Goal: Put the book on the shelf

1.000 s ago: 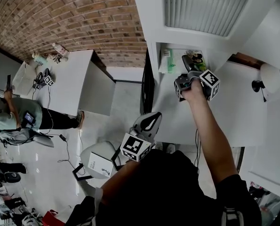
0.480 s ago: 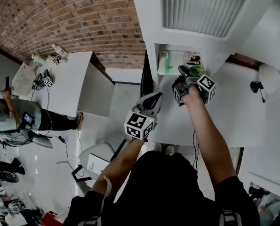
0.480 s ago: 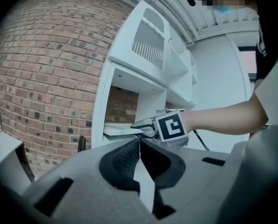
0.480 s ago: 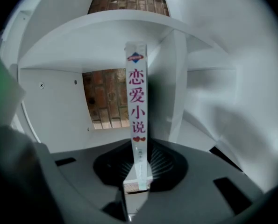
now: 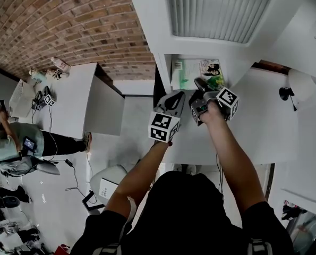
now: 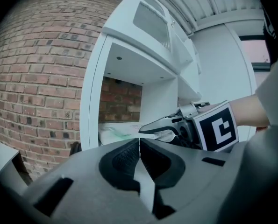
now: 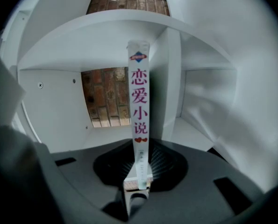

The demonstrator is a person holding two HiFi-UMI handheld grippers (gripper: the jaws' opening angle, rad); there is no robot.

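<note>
The book [image 5: 194, 69], pale green and white with a picture on its cover, lies at the mouth of an open compartment of the white shelf unit [image 5: 159, 20]. My right gripper [image 5: 200, 85] is shut on it. In the right gripper view the white spine with red and purple characters [image 7: 139, 106] stands upright between the pads, with my right gripper [image 7: 138, 175] clamped on its near end. My left gripper [image 5: 172, 101] hovers just left of the right one, shut with nothing in it. In the left gripper view my left gripper [image 6: 139, 146] faces the shelf opening and the right gripper [image 6: 202, 125].
A white counter [image 5: 253, 129] spreads below and right of the compartment, with a small black fixture [image 5: 284, 93] at its far right. A brick wall [image 5: 67, 25] runs behind. To the left stand white tables [image 5: 67, 102] with small items, and a person [image 5: 11, 145] beside them.
My left gripper rose from near my body to just beside the right gripper at the shelf. The right gripper stayed at the book, shifting slightly left.
</note>
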